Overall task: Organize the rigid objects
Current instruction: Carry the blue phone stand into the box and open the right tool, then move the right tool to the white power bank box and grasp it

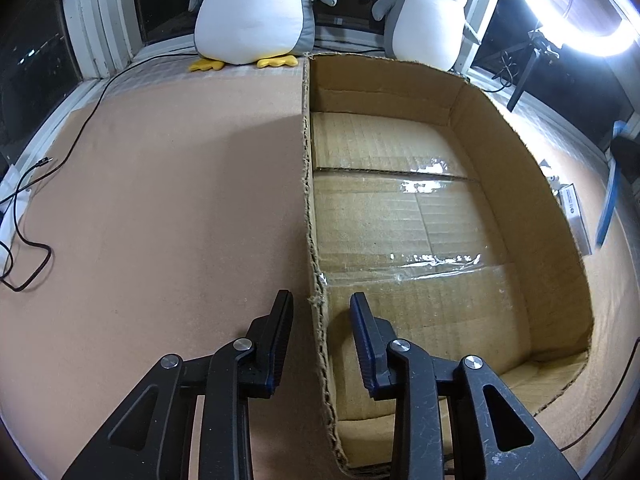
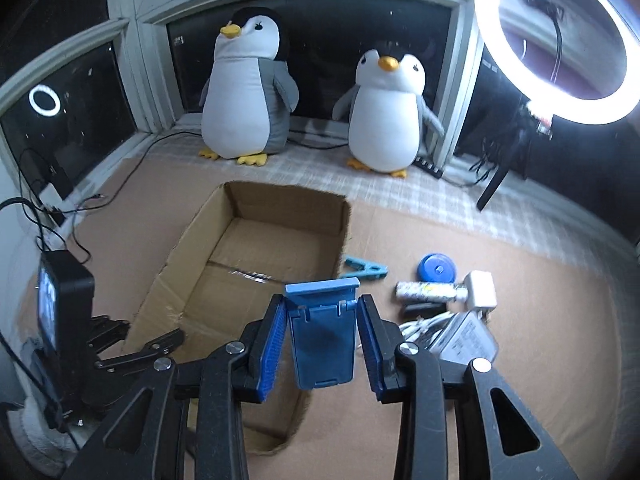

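Note:
An open-topped cardboard box [image 1: 508,160] lies on the brown table with nothing inside. My left gripper [image 1: 321,303] is open, its fingers straddling the box's ragged left wall near the front corner. In the right wrist view my right gripper [image 2: 322,312] is shut on a blue plastic phone stand [image 2: 323,344], held above the near right corner of the box [image 2: 280,208]. The left gripper [image 2: 140,338] shows at the box's left wall. Right of the box lie a blue clip [image 2: 366,269], a blue round tape measure [image 2: 436,268], a patterned tube [image 2: 424,292], a white charger [image 2: 480,290] and a white adapter [image 2: 468,340].
Two plush penguins [image 2: 244,96] [image 2: 386,112] stand on the windowsill behind the box. A lit ring light [image 2: 554,40] on a stand rises at the back right. Black cables [image 1: 24,216] trail over the table's left edge. A power strip [image 2: 430,166] lies by the window.

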Demonstrator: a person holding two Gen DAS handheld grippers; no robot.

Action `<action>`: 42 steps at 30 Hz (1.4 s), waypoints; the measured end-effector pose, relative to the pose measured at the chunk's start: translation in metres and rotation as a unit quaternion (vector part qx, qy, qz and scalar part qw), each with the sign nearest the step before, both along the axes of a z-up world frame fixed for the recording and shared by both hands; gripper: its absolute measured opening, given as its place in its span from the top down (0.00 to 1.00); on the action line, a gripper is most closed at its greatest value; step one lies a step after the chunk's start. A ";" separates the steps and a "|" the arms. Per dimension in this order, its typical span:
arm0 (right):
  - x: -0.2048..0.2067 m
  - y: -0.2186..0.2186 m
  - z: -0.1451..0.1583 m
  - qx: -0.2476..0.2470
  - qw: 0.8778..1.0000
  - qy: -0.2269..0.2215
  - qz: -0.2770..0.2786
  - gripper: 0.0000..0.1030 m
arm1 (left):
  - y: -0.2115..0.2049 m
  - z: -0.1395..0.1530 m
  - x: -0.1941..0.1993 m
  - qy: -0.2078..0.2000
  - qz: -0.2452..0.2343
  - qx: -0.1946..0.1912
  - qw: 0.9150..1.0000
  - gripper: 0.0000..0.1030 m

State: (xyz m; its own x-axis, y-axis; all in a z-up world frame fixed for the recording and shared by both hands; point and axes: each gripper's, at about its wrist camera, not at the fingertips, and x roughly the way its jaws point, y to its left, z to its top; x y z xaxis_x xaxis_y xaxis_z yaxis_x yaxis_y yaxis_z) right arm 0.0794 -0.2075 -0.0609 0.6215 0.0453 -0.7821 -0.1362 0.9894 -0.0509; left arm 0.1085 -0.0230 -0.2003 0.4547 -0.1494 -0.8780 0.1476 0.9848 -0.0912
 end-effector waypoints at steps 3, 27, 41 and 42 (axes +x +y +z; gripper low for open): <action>0.005 -0.005 0.007 0.021 1.000 0.001 0.006 0.69 | -0.001 0.000 0.000 0.000 -0.001 0.000 1.000 0.69; 0.025 0.025 -0.043 0.137 0.984 0.096 0.058 0.40 | -0.003 -0.002 -0.001 -0.004 -0.002 0.006 1.000 0.69; -0.002 -0.107 -0.044 0.206 0.966 0.090 -0.124 0.24 | -0.005 -0.002 -0.001 -0.005 -0.004 0.011 1.000 0.69; -0.003 -0.117 -0.047 0.208 0.964 0.092 -0.137 0.24 | -0.005 -0.001 -0.001 -0.005 -0.005 0.011 1.000 0.69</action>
